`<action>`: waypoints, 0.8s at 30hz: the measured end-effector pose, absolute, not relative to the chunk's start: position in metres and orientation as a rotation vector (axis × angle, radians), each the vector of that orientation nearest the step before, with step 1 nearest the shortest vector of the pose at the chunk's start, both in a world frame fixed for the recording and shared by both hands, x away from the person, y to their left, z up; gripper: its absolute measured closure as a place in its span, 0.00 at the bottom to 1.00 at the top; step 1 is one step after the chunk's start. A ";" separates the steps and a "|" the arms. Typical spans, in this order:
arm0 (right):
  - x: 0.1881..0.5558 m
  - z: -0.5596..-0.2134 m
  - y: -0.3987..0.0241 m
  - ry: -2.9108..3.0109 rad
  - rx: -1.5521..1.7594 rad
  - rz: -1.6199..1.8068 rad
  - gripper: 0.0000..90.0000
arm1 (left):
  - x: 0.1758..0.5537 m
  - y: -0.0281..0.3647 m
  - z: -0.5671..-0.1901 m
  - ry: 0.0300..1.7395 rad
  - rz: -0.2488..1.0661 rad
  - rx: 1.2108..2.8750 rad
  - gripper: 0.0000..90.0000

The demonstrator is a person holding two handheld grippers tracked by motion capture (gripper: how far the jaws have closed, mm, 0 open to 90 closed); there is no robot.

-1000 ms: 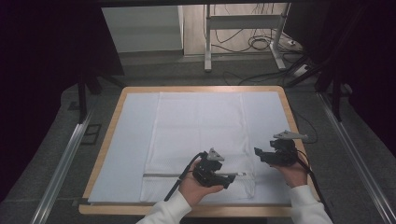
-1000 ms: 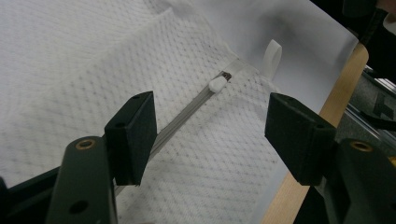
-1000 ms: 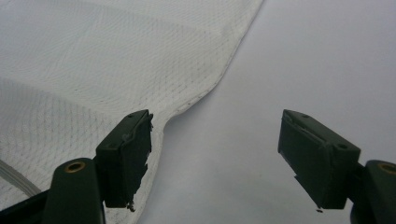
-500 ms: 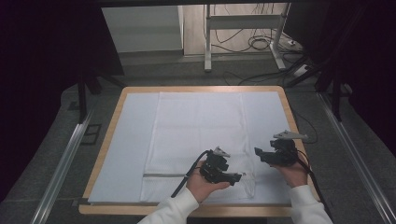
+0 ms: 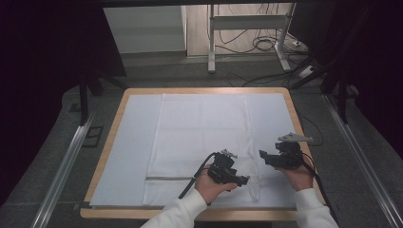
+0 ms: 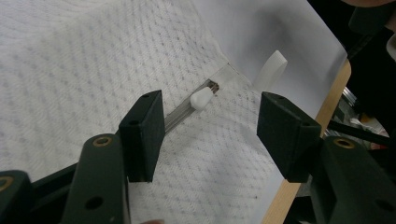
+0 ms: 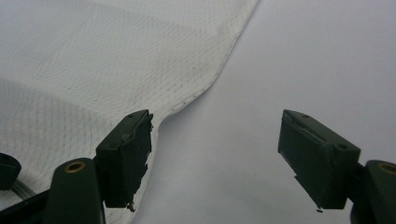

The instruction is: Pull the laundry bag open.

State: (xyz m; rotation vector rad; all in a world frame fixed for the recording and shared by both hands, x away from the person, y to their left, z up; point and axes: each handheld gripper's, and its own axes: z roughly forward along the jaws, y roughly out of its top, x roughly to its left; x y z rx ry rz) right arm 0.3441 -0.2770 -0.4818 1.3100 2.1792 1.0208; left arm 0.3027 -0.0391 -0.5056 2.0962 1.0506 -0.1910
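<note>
No writing shows on the white mesh bag (image 5: 199,137).

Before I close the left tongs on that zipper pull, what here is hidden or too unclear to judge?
- High view: the zipper pull is hidden beneath the left tongs and the hand.
- Left gripper view: the zipper pull shows between the open pads, but whether they reach its level is unclear; the zipper track runs behind the left pad.
- Right gripper view: the mesh bag is cut off by the frame's edges.
- High view: the right tongs are too small to judge their opening.
</note>
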 end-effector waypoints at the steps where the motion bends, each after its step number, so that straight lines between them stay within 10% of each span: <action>1: 0.344 -0.482 -0.277 2.178 1.311 1.021 0.28 | 0.303 -0.041 -0.507 1.054 -0.194 2.101 0.47; 24: 0.344 -0.482 -0.277 2.177 1.312 1.015 0.28 | 0.311 -0.056 -0.517 1.078 -0.253 2.120 0.64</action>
